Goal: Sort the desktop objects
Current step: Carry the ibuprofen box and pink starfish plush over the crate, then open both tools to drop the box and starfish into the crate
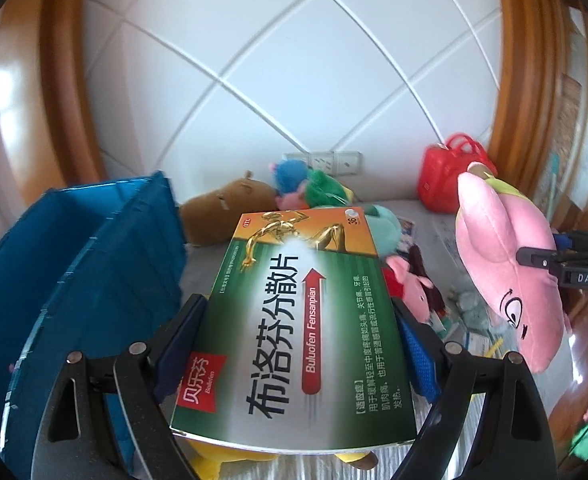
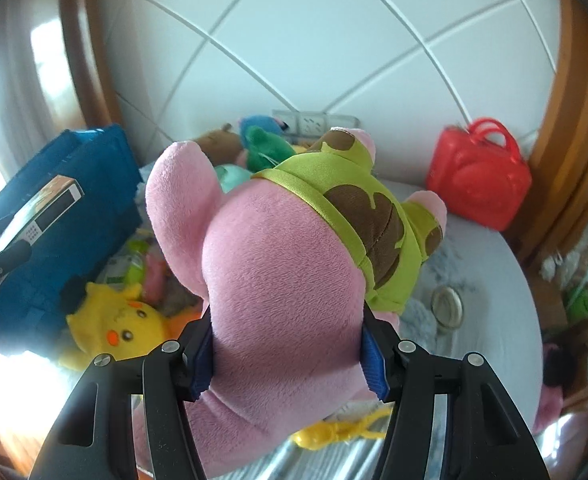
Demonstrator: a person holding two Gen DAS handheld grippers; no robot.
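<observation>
My left gripper (image 1: 298, 320) is shut on a green and orange medicine box (image 1: 294, 320), held flat above the table; the same medicine box (image 2: 42, 206) shows at the left of the right wrist view. My right gripper (image 2: 288, 356) is shut on a pink plush toy (image 2: 278, 272) wearing green and brown shorts. That pink plush toy (image 1: 502, 256) hangs in the air at the right of the left wrist view. A blue plastic crate (image 1: 74, 264) stands at the left, and the blue crate (image 2: 66, 216) sits behind the box in the right wrist view.
Several plush toys lie on the table: a brown one (image 1: 226, 210), a yellow one (image 2: 114, 320), a small pink pig (image 1: 414, 284). A red toy handbag (image 2: 480, 178) stands at the back right against the tiled wall. A round tin lid (image 2: 448, 306) lies on the cloth.
</observation>
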